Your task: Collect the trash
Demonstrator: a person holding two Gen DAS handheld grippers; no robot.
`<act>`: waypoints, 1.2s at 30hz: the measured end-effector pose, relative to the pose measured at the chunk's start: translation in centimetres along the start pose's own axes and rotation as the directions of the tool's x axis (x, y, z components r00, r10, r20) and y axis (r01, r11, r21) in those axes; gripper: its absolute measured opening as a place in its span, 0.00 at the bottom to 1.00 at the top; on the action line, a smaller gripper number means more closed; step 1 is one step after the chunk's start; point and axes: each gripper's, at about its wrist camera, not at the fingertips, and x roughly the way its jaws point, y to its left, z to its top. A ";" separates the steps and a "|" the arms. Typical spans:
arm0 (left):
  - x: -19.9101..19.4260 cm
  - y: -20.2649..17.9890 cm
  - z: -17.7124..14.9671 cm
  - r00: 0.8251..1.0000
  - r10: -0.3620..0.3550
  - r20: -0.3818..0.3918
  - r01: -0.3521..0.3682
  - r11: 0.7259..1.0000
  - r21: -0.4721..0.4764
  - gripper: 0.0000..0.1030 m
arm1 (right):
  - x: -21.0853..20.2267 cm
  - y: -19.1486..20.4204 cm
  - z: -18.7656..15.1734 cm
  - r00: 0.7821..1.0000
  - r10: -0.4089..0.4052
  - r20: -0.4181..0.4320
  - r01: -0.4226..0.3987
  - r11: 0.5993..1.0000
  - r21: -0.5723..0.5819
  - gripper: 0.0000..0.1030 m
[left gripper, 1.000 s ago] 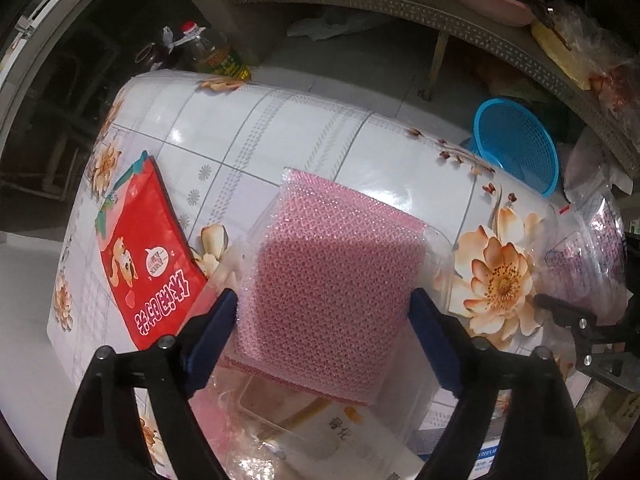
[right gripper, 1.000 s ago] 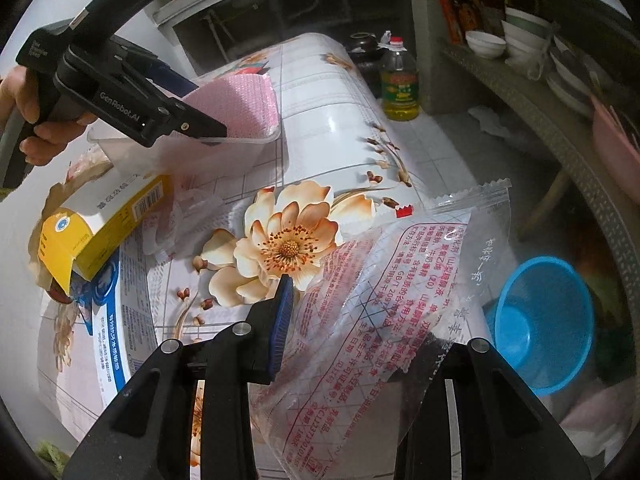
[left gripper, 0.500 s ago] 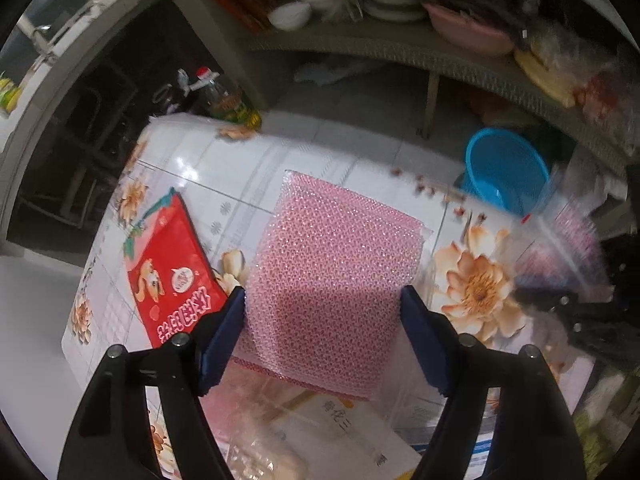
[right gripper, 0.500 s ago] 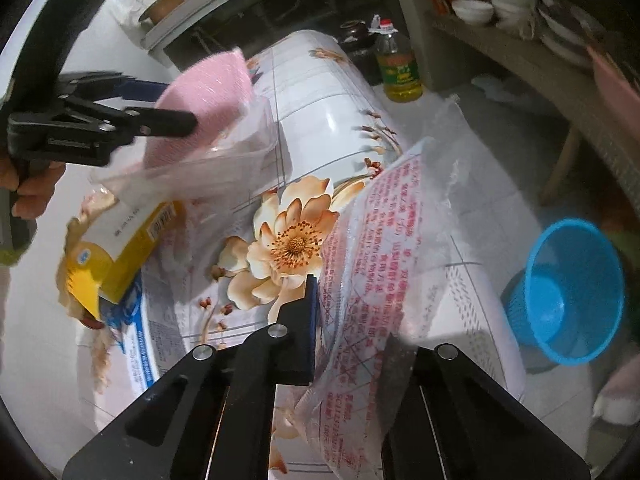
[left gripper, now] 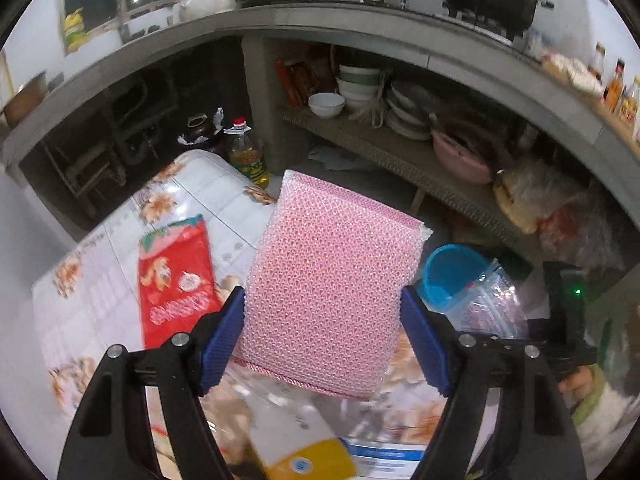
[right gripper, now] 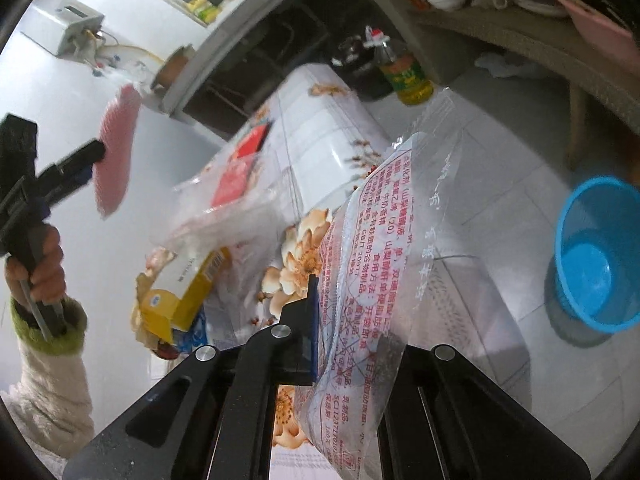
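Observation:
My left gripper (left gripper: 322, 340) is shut on a pink bubble-wrap pouch (left gripper: 332, 280) and holds it high above the flowered table (left gripper: 100, 280). The pouch also shows in the right wrist view (right gripper: 116, 156), raised at the left. My right gripper (right gripper: 352, 320) is shut on a clear plastic bag with red print (right gripper: 372, 280), lifted off the table. A blue trash basket (right gripper: 600, 256) stands on the floor to the right; it also shows in the left wrist view (left gripper: 452, 276).
On the table lie a red snack packet (left gripper: 176, 280), a yellow and white box (right gripper: 188, 284) and a clear plastic tray (right gripper: 228, 208). An oil bottle (left gripper: 246, 152) stands on the floor beyond. Shelves with bowls (left gripper: 360, 92) run behind.
Both grippers have risen from the table with their loads. The pink pouch went up and out of the clear tray; the printed bag swung upright.

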 end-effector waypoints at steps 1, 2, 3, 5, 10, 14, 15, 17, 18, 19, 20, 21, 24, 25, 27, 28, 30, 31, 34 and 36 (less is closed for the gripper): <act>-0.2 -0.2 -0.3 1.000 -0.020 0.005 0.020 1.000 -0.016 0.73 | -0.6 0.0 -0.1 1.000 0.005 0.008 -0.005 1.000 -0.001 0.03; -0.3 -0.6 -0.6 0.999 -0.033 0.007 0.033 0.999 -0.026 0.73 | -1.3 -0.2 -0.2 1.000 -0.004 0.019 0.004 1.000 -0.001 0.03; -0.2 -1.2 -0.9 0.999 -0.042 0.008 0.043 0.999 -0.032 0.73 | -1.8 -0.5 -0.4 1.000 -0.013 0.028 0.013 1.000 0.000 0.03; 0.5 -2.5 -1.3 0.998 -0.059 0.004 0.059 0.998 -0.030 0.73 | -2.9 -1.3 -0.5 0.998 -0.040 0.051 0.039 0.999 0.014 0.03; 4.4 -8.5 -0.4 0.981 -0.179 -0.069 0.177 0.984 -0.037 0.73 | -6.7 -7.3 -1.1 0.977 -0.174 0.122 0.153 0.975 0.161 0.03; 10.5 -14.9 1.7 0.955 -0.255 -0.153 0.256 0.967 -0.017 0.74 | -8.9 -14.9 -2.0 0.958 -0.260 0.122 0.194 0.900 0.390 0.04; 13.2 -17.0 2.2 0.946 -0.262 -0.192 0.265 0.964 -0.010 0.75 | -9.1 -16.4 -2.2 0.955 -0.273 0.115 0.199 0.880 0.430 0.04; 16.8 -19.4 2.6 0.934 -0.259 -0.246 0.266 0.964 -0.006 0.75 | -8.9 -19.7 -2.4 0.949 -0.300 0.093 0.214 0.835 0.507 0.07; 19.4 -21.0 2.8 0.923 -0.260 -0.285 0.269 0.963 -0.010 0.75 | -8.8 -20.7 -2.4 0.948 -0.307 0.087 0.218 0.823 0.525 0.07; 21.2 -22.1 2.9 0.910 -0.272 -0.312 0.281 0.960 -0.017 0.75 | -8.4 -22.2 -2.3 0.945 -0.319 0.074 0.229 0.805 0.547 0.07; 23.0 -23.1 3.1 0.900 -0.280 -0.335 0.288 0.957 -0.027 0.76 | -7.8 -23.5 -2.2 0.943 -0.328 0.061 0.238 0.789 0.567 0.08; 25.1 -24.2 3.3 0.891 -0.282 -0.357 0.286 0.957 -0.044 0.77 | -7.6 -24.4 -2.0 0.941 -0.333 0.057 0.240 0.779 0.579 0.09; 29.6 -26.4 4.4 0.888 -0.281 -0.365 0.270 0.959 -0.082 0.82 | -6.0 -27.4 -0.7 0.931 -0.363 0.044 0.269 0.761 0.590 0.38; 31.0 -27.2 4.7 0.889 -0.273 -0.368 0.262 0.962 -0.082 0.85 | -5.4 -28.3 -0.3 0.927 -0.372 0.044 0.276 0.759 0.590 0.53; 33.4 -28.6 5.5 0.887 -0.270 -0.374 0.260 0.962 -0.078 0.87 | -4.5 -30.2 0.4 0.912 -0.408 0.048 0.305 0.751 0.586 0.64; 34.1 -29.0 5.6 0.887 -0.272 -0.372 0.260 0.962 -0.083 0.88 | -4.3 -31.2 0.6 0.904 -0.425 0.040 0.325 0.748 0.579 0.66; 35.3 -29.7 5.5 0.881 -0.289 -0.375 0.269 0.957 -0.105 0.89 | -3.6 -32.4 0.5 0.886 -0.464 0.012 0.367 0.715 0.595 0.66; 35.5 -29.8 5.5 0.876 -0.302 -0.376 0.281 0.953 -0.113 0.89 | -3.6 -33.1 0.0 0.885 -0.465 0.010 0.359 0.696 0.622 0.66; 35.2 -29.6 5.3 0.874 -0.318 -0.367 0.297 0.948 -0.112 0.90 | -4.7 -33.5 -1.2 0.886 -0.462 0.036 0.320 0.667 0.673 0.69; 33.7 -29.2 5.1 0.887 -0.321 -0.332 0.308 0.947 -0.093 0.90 | -5.2 -32.5 -2.0 0.874 -0.483 0.052 0.325 0.660 0.677 0.69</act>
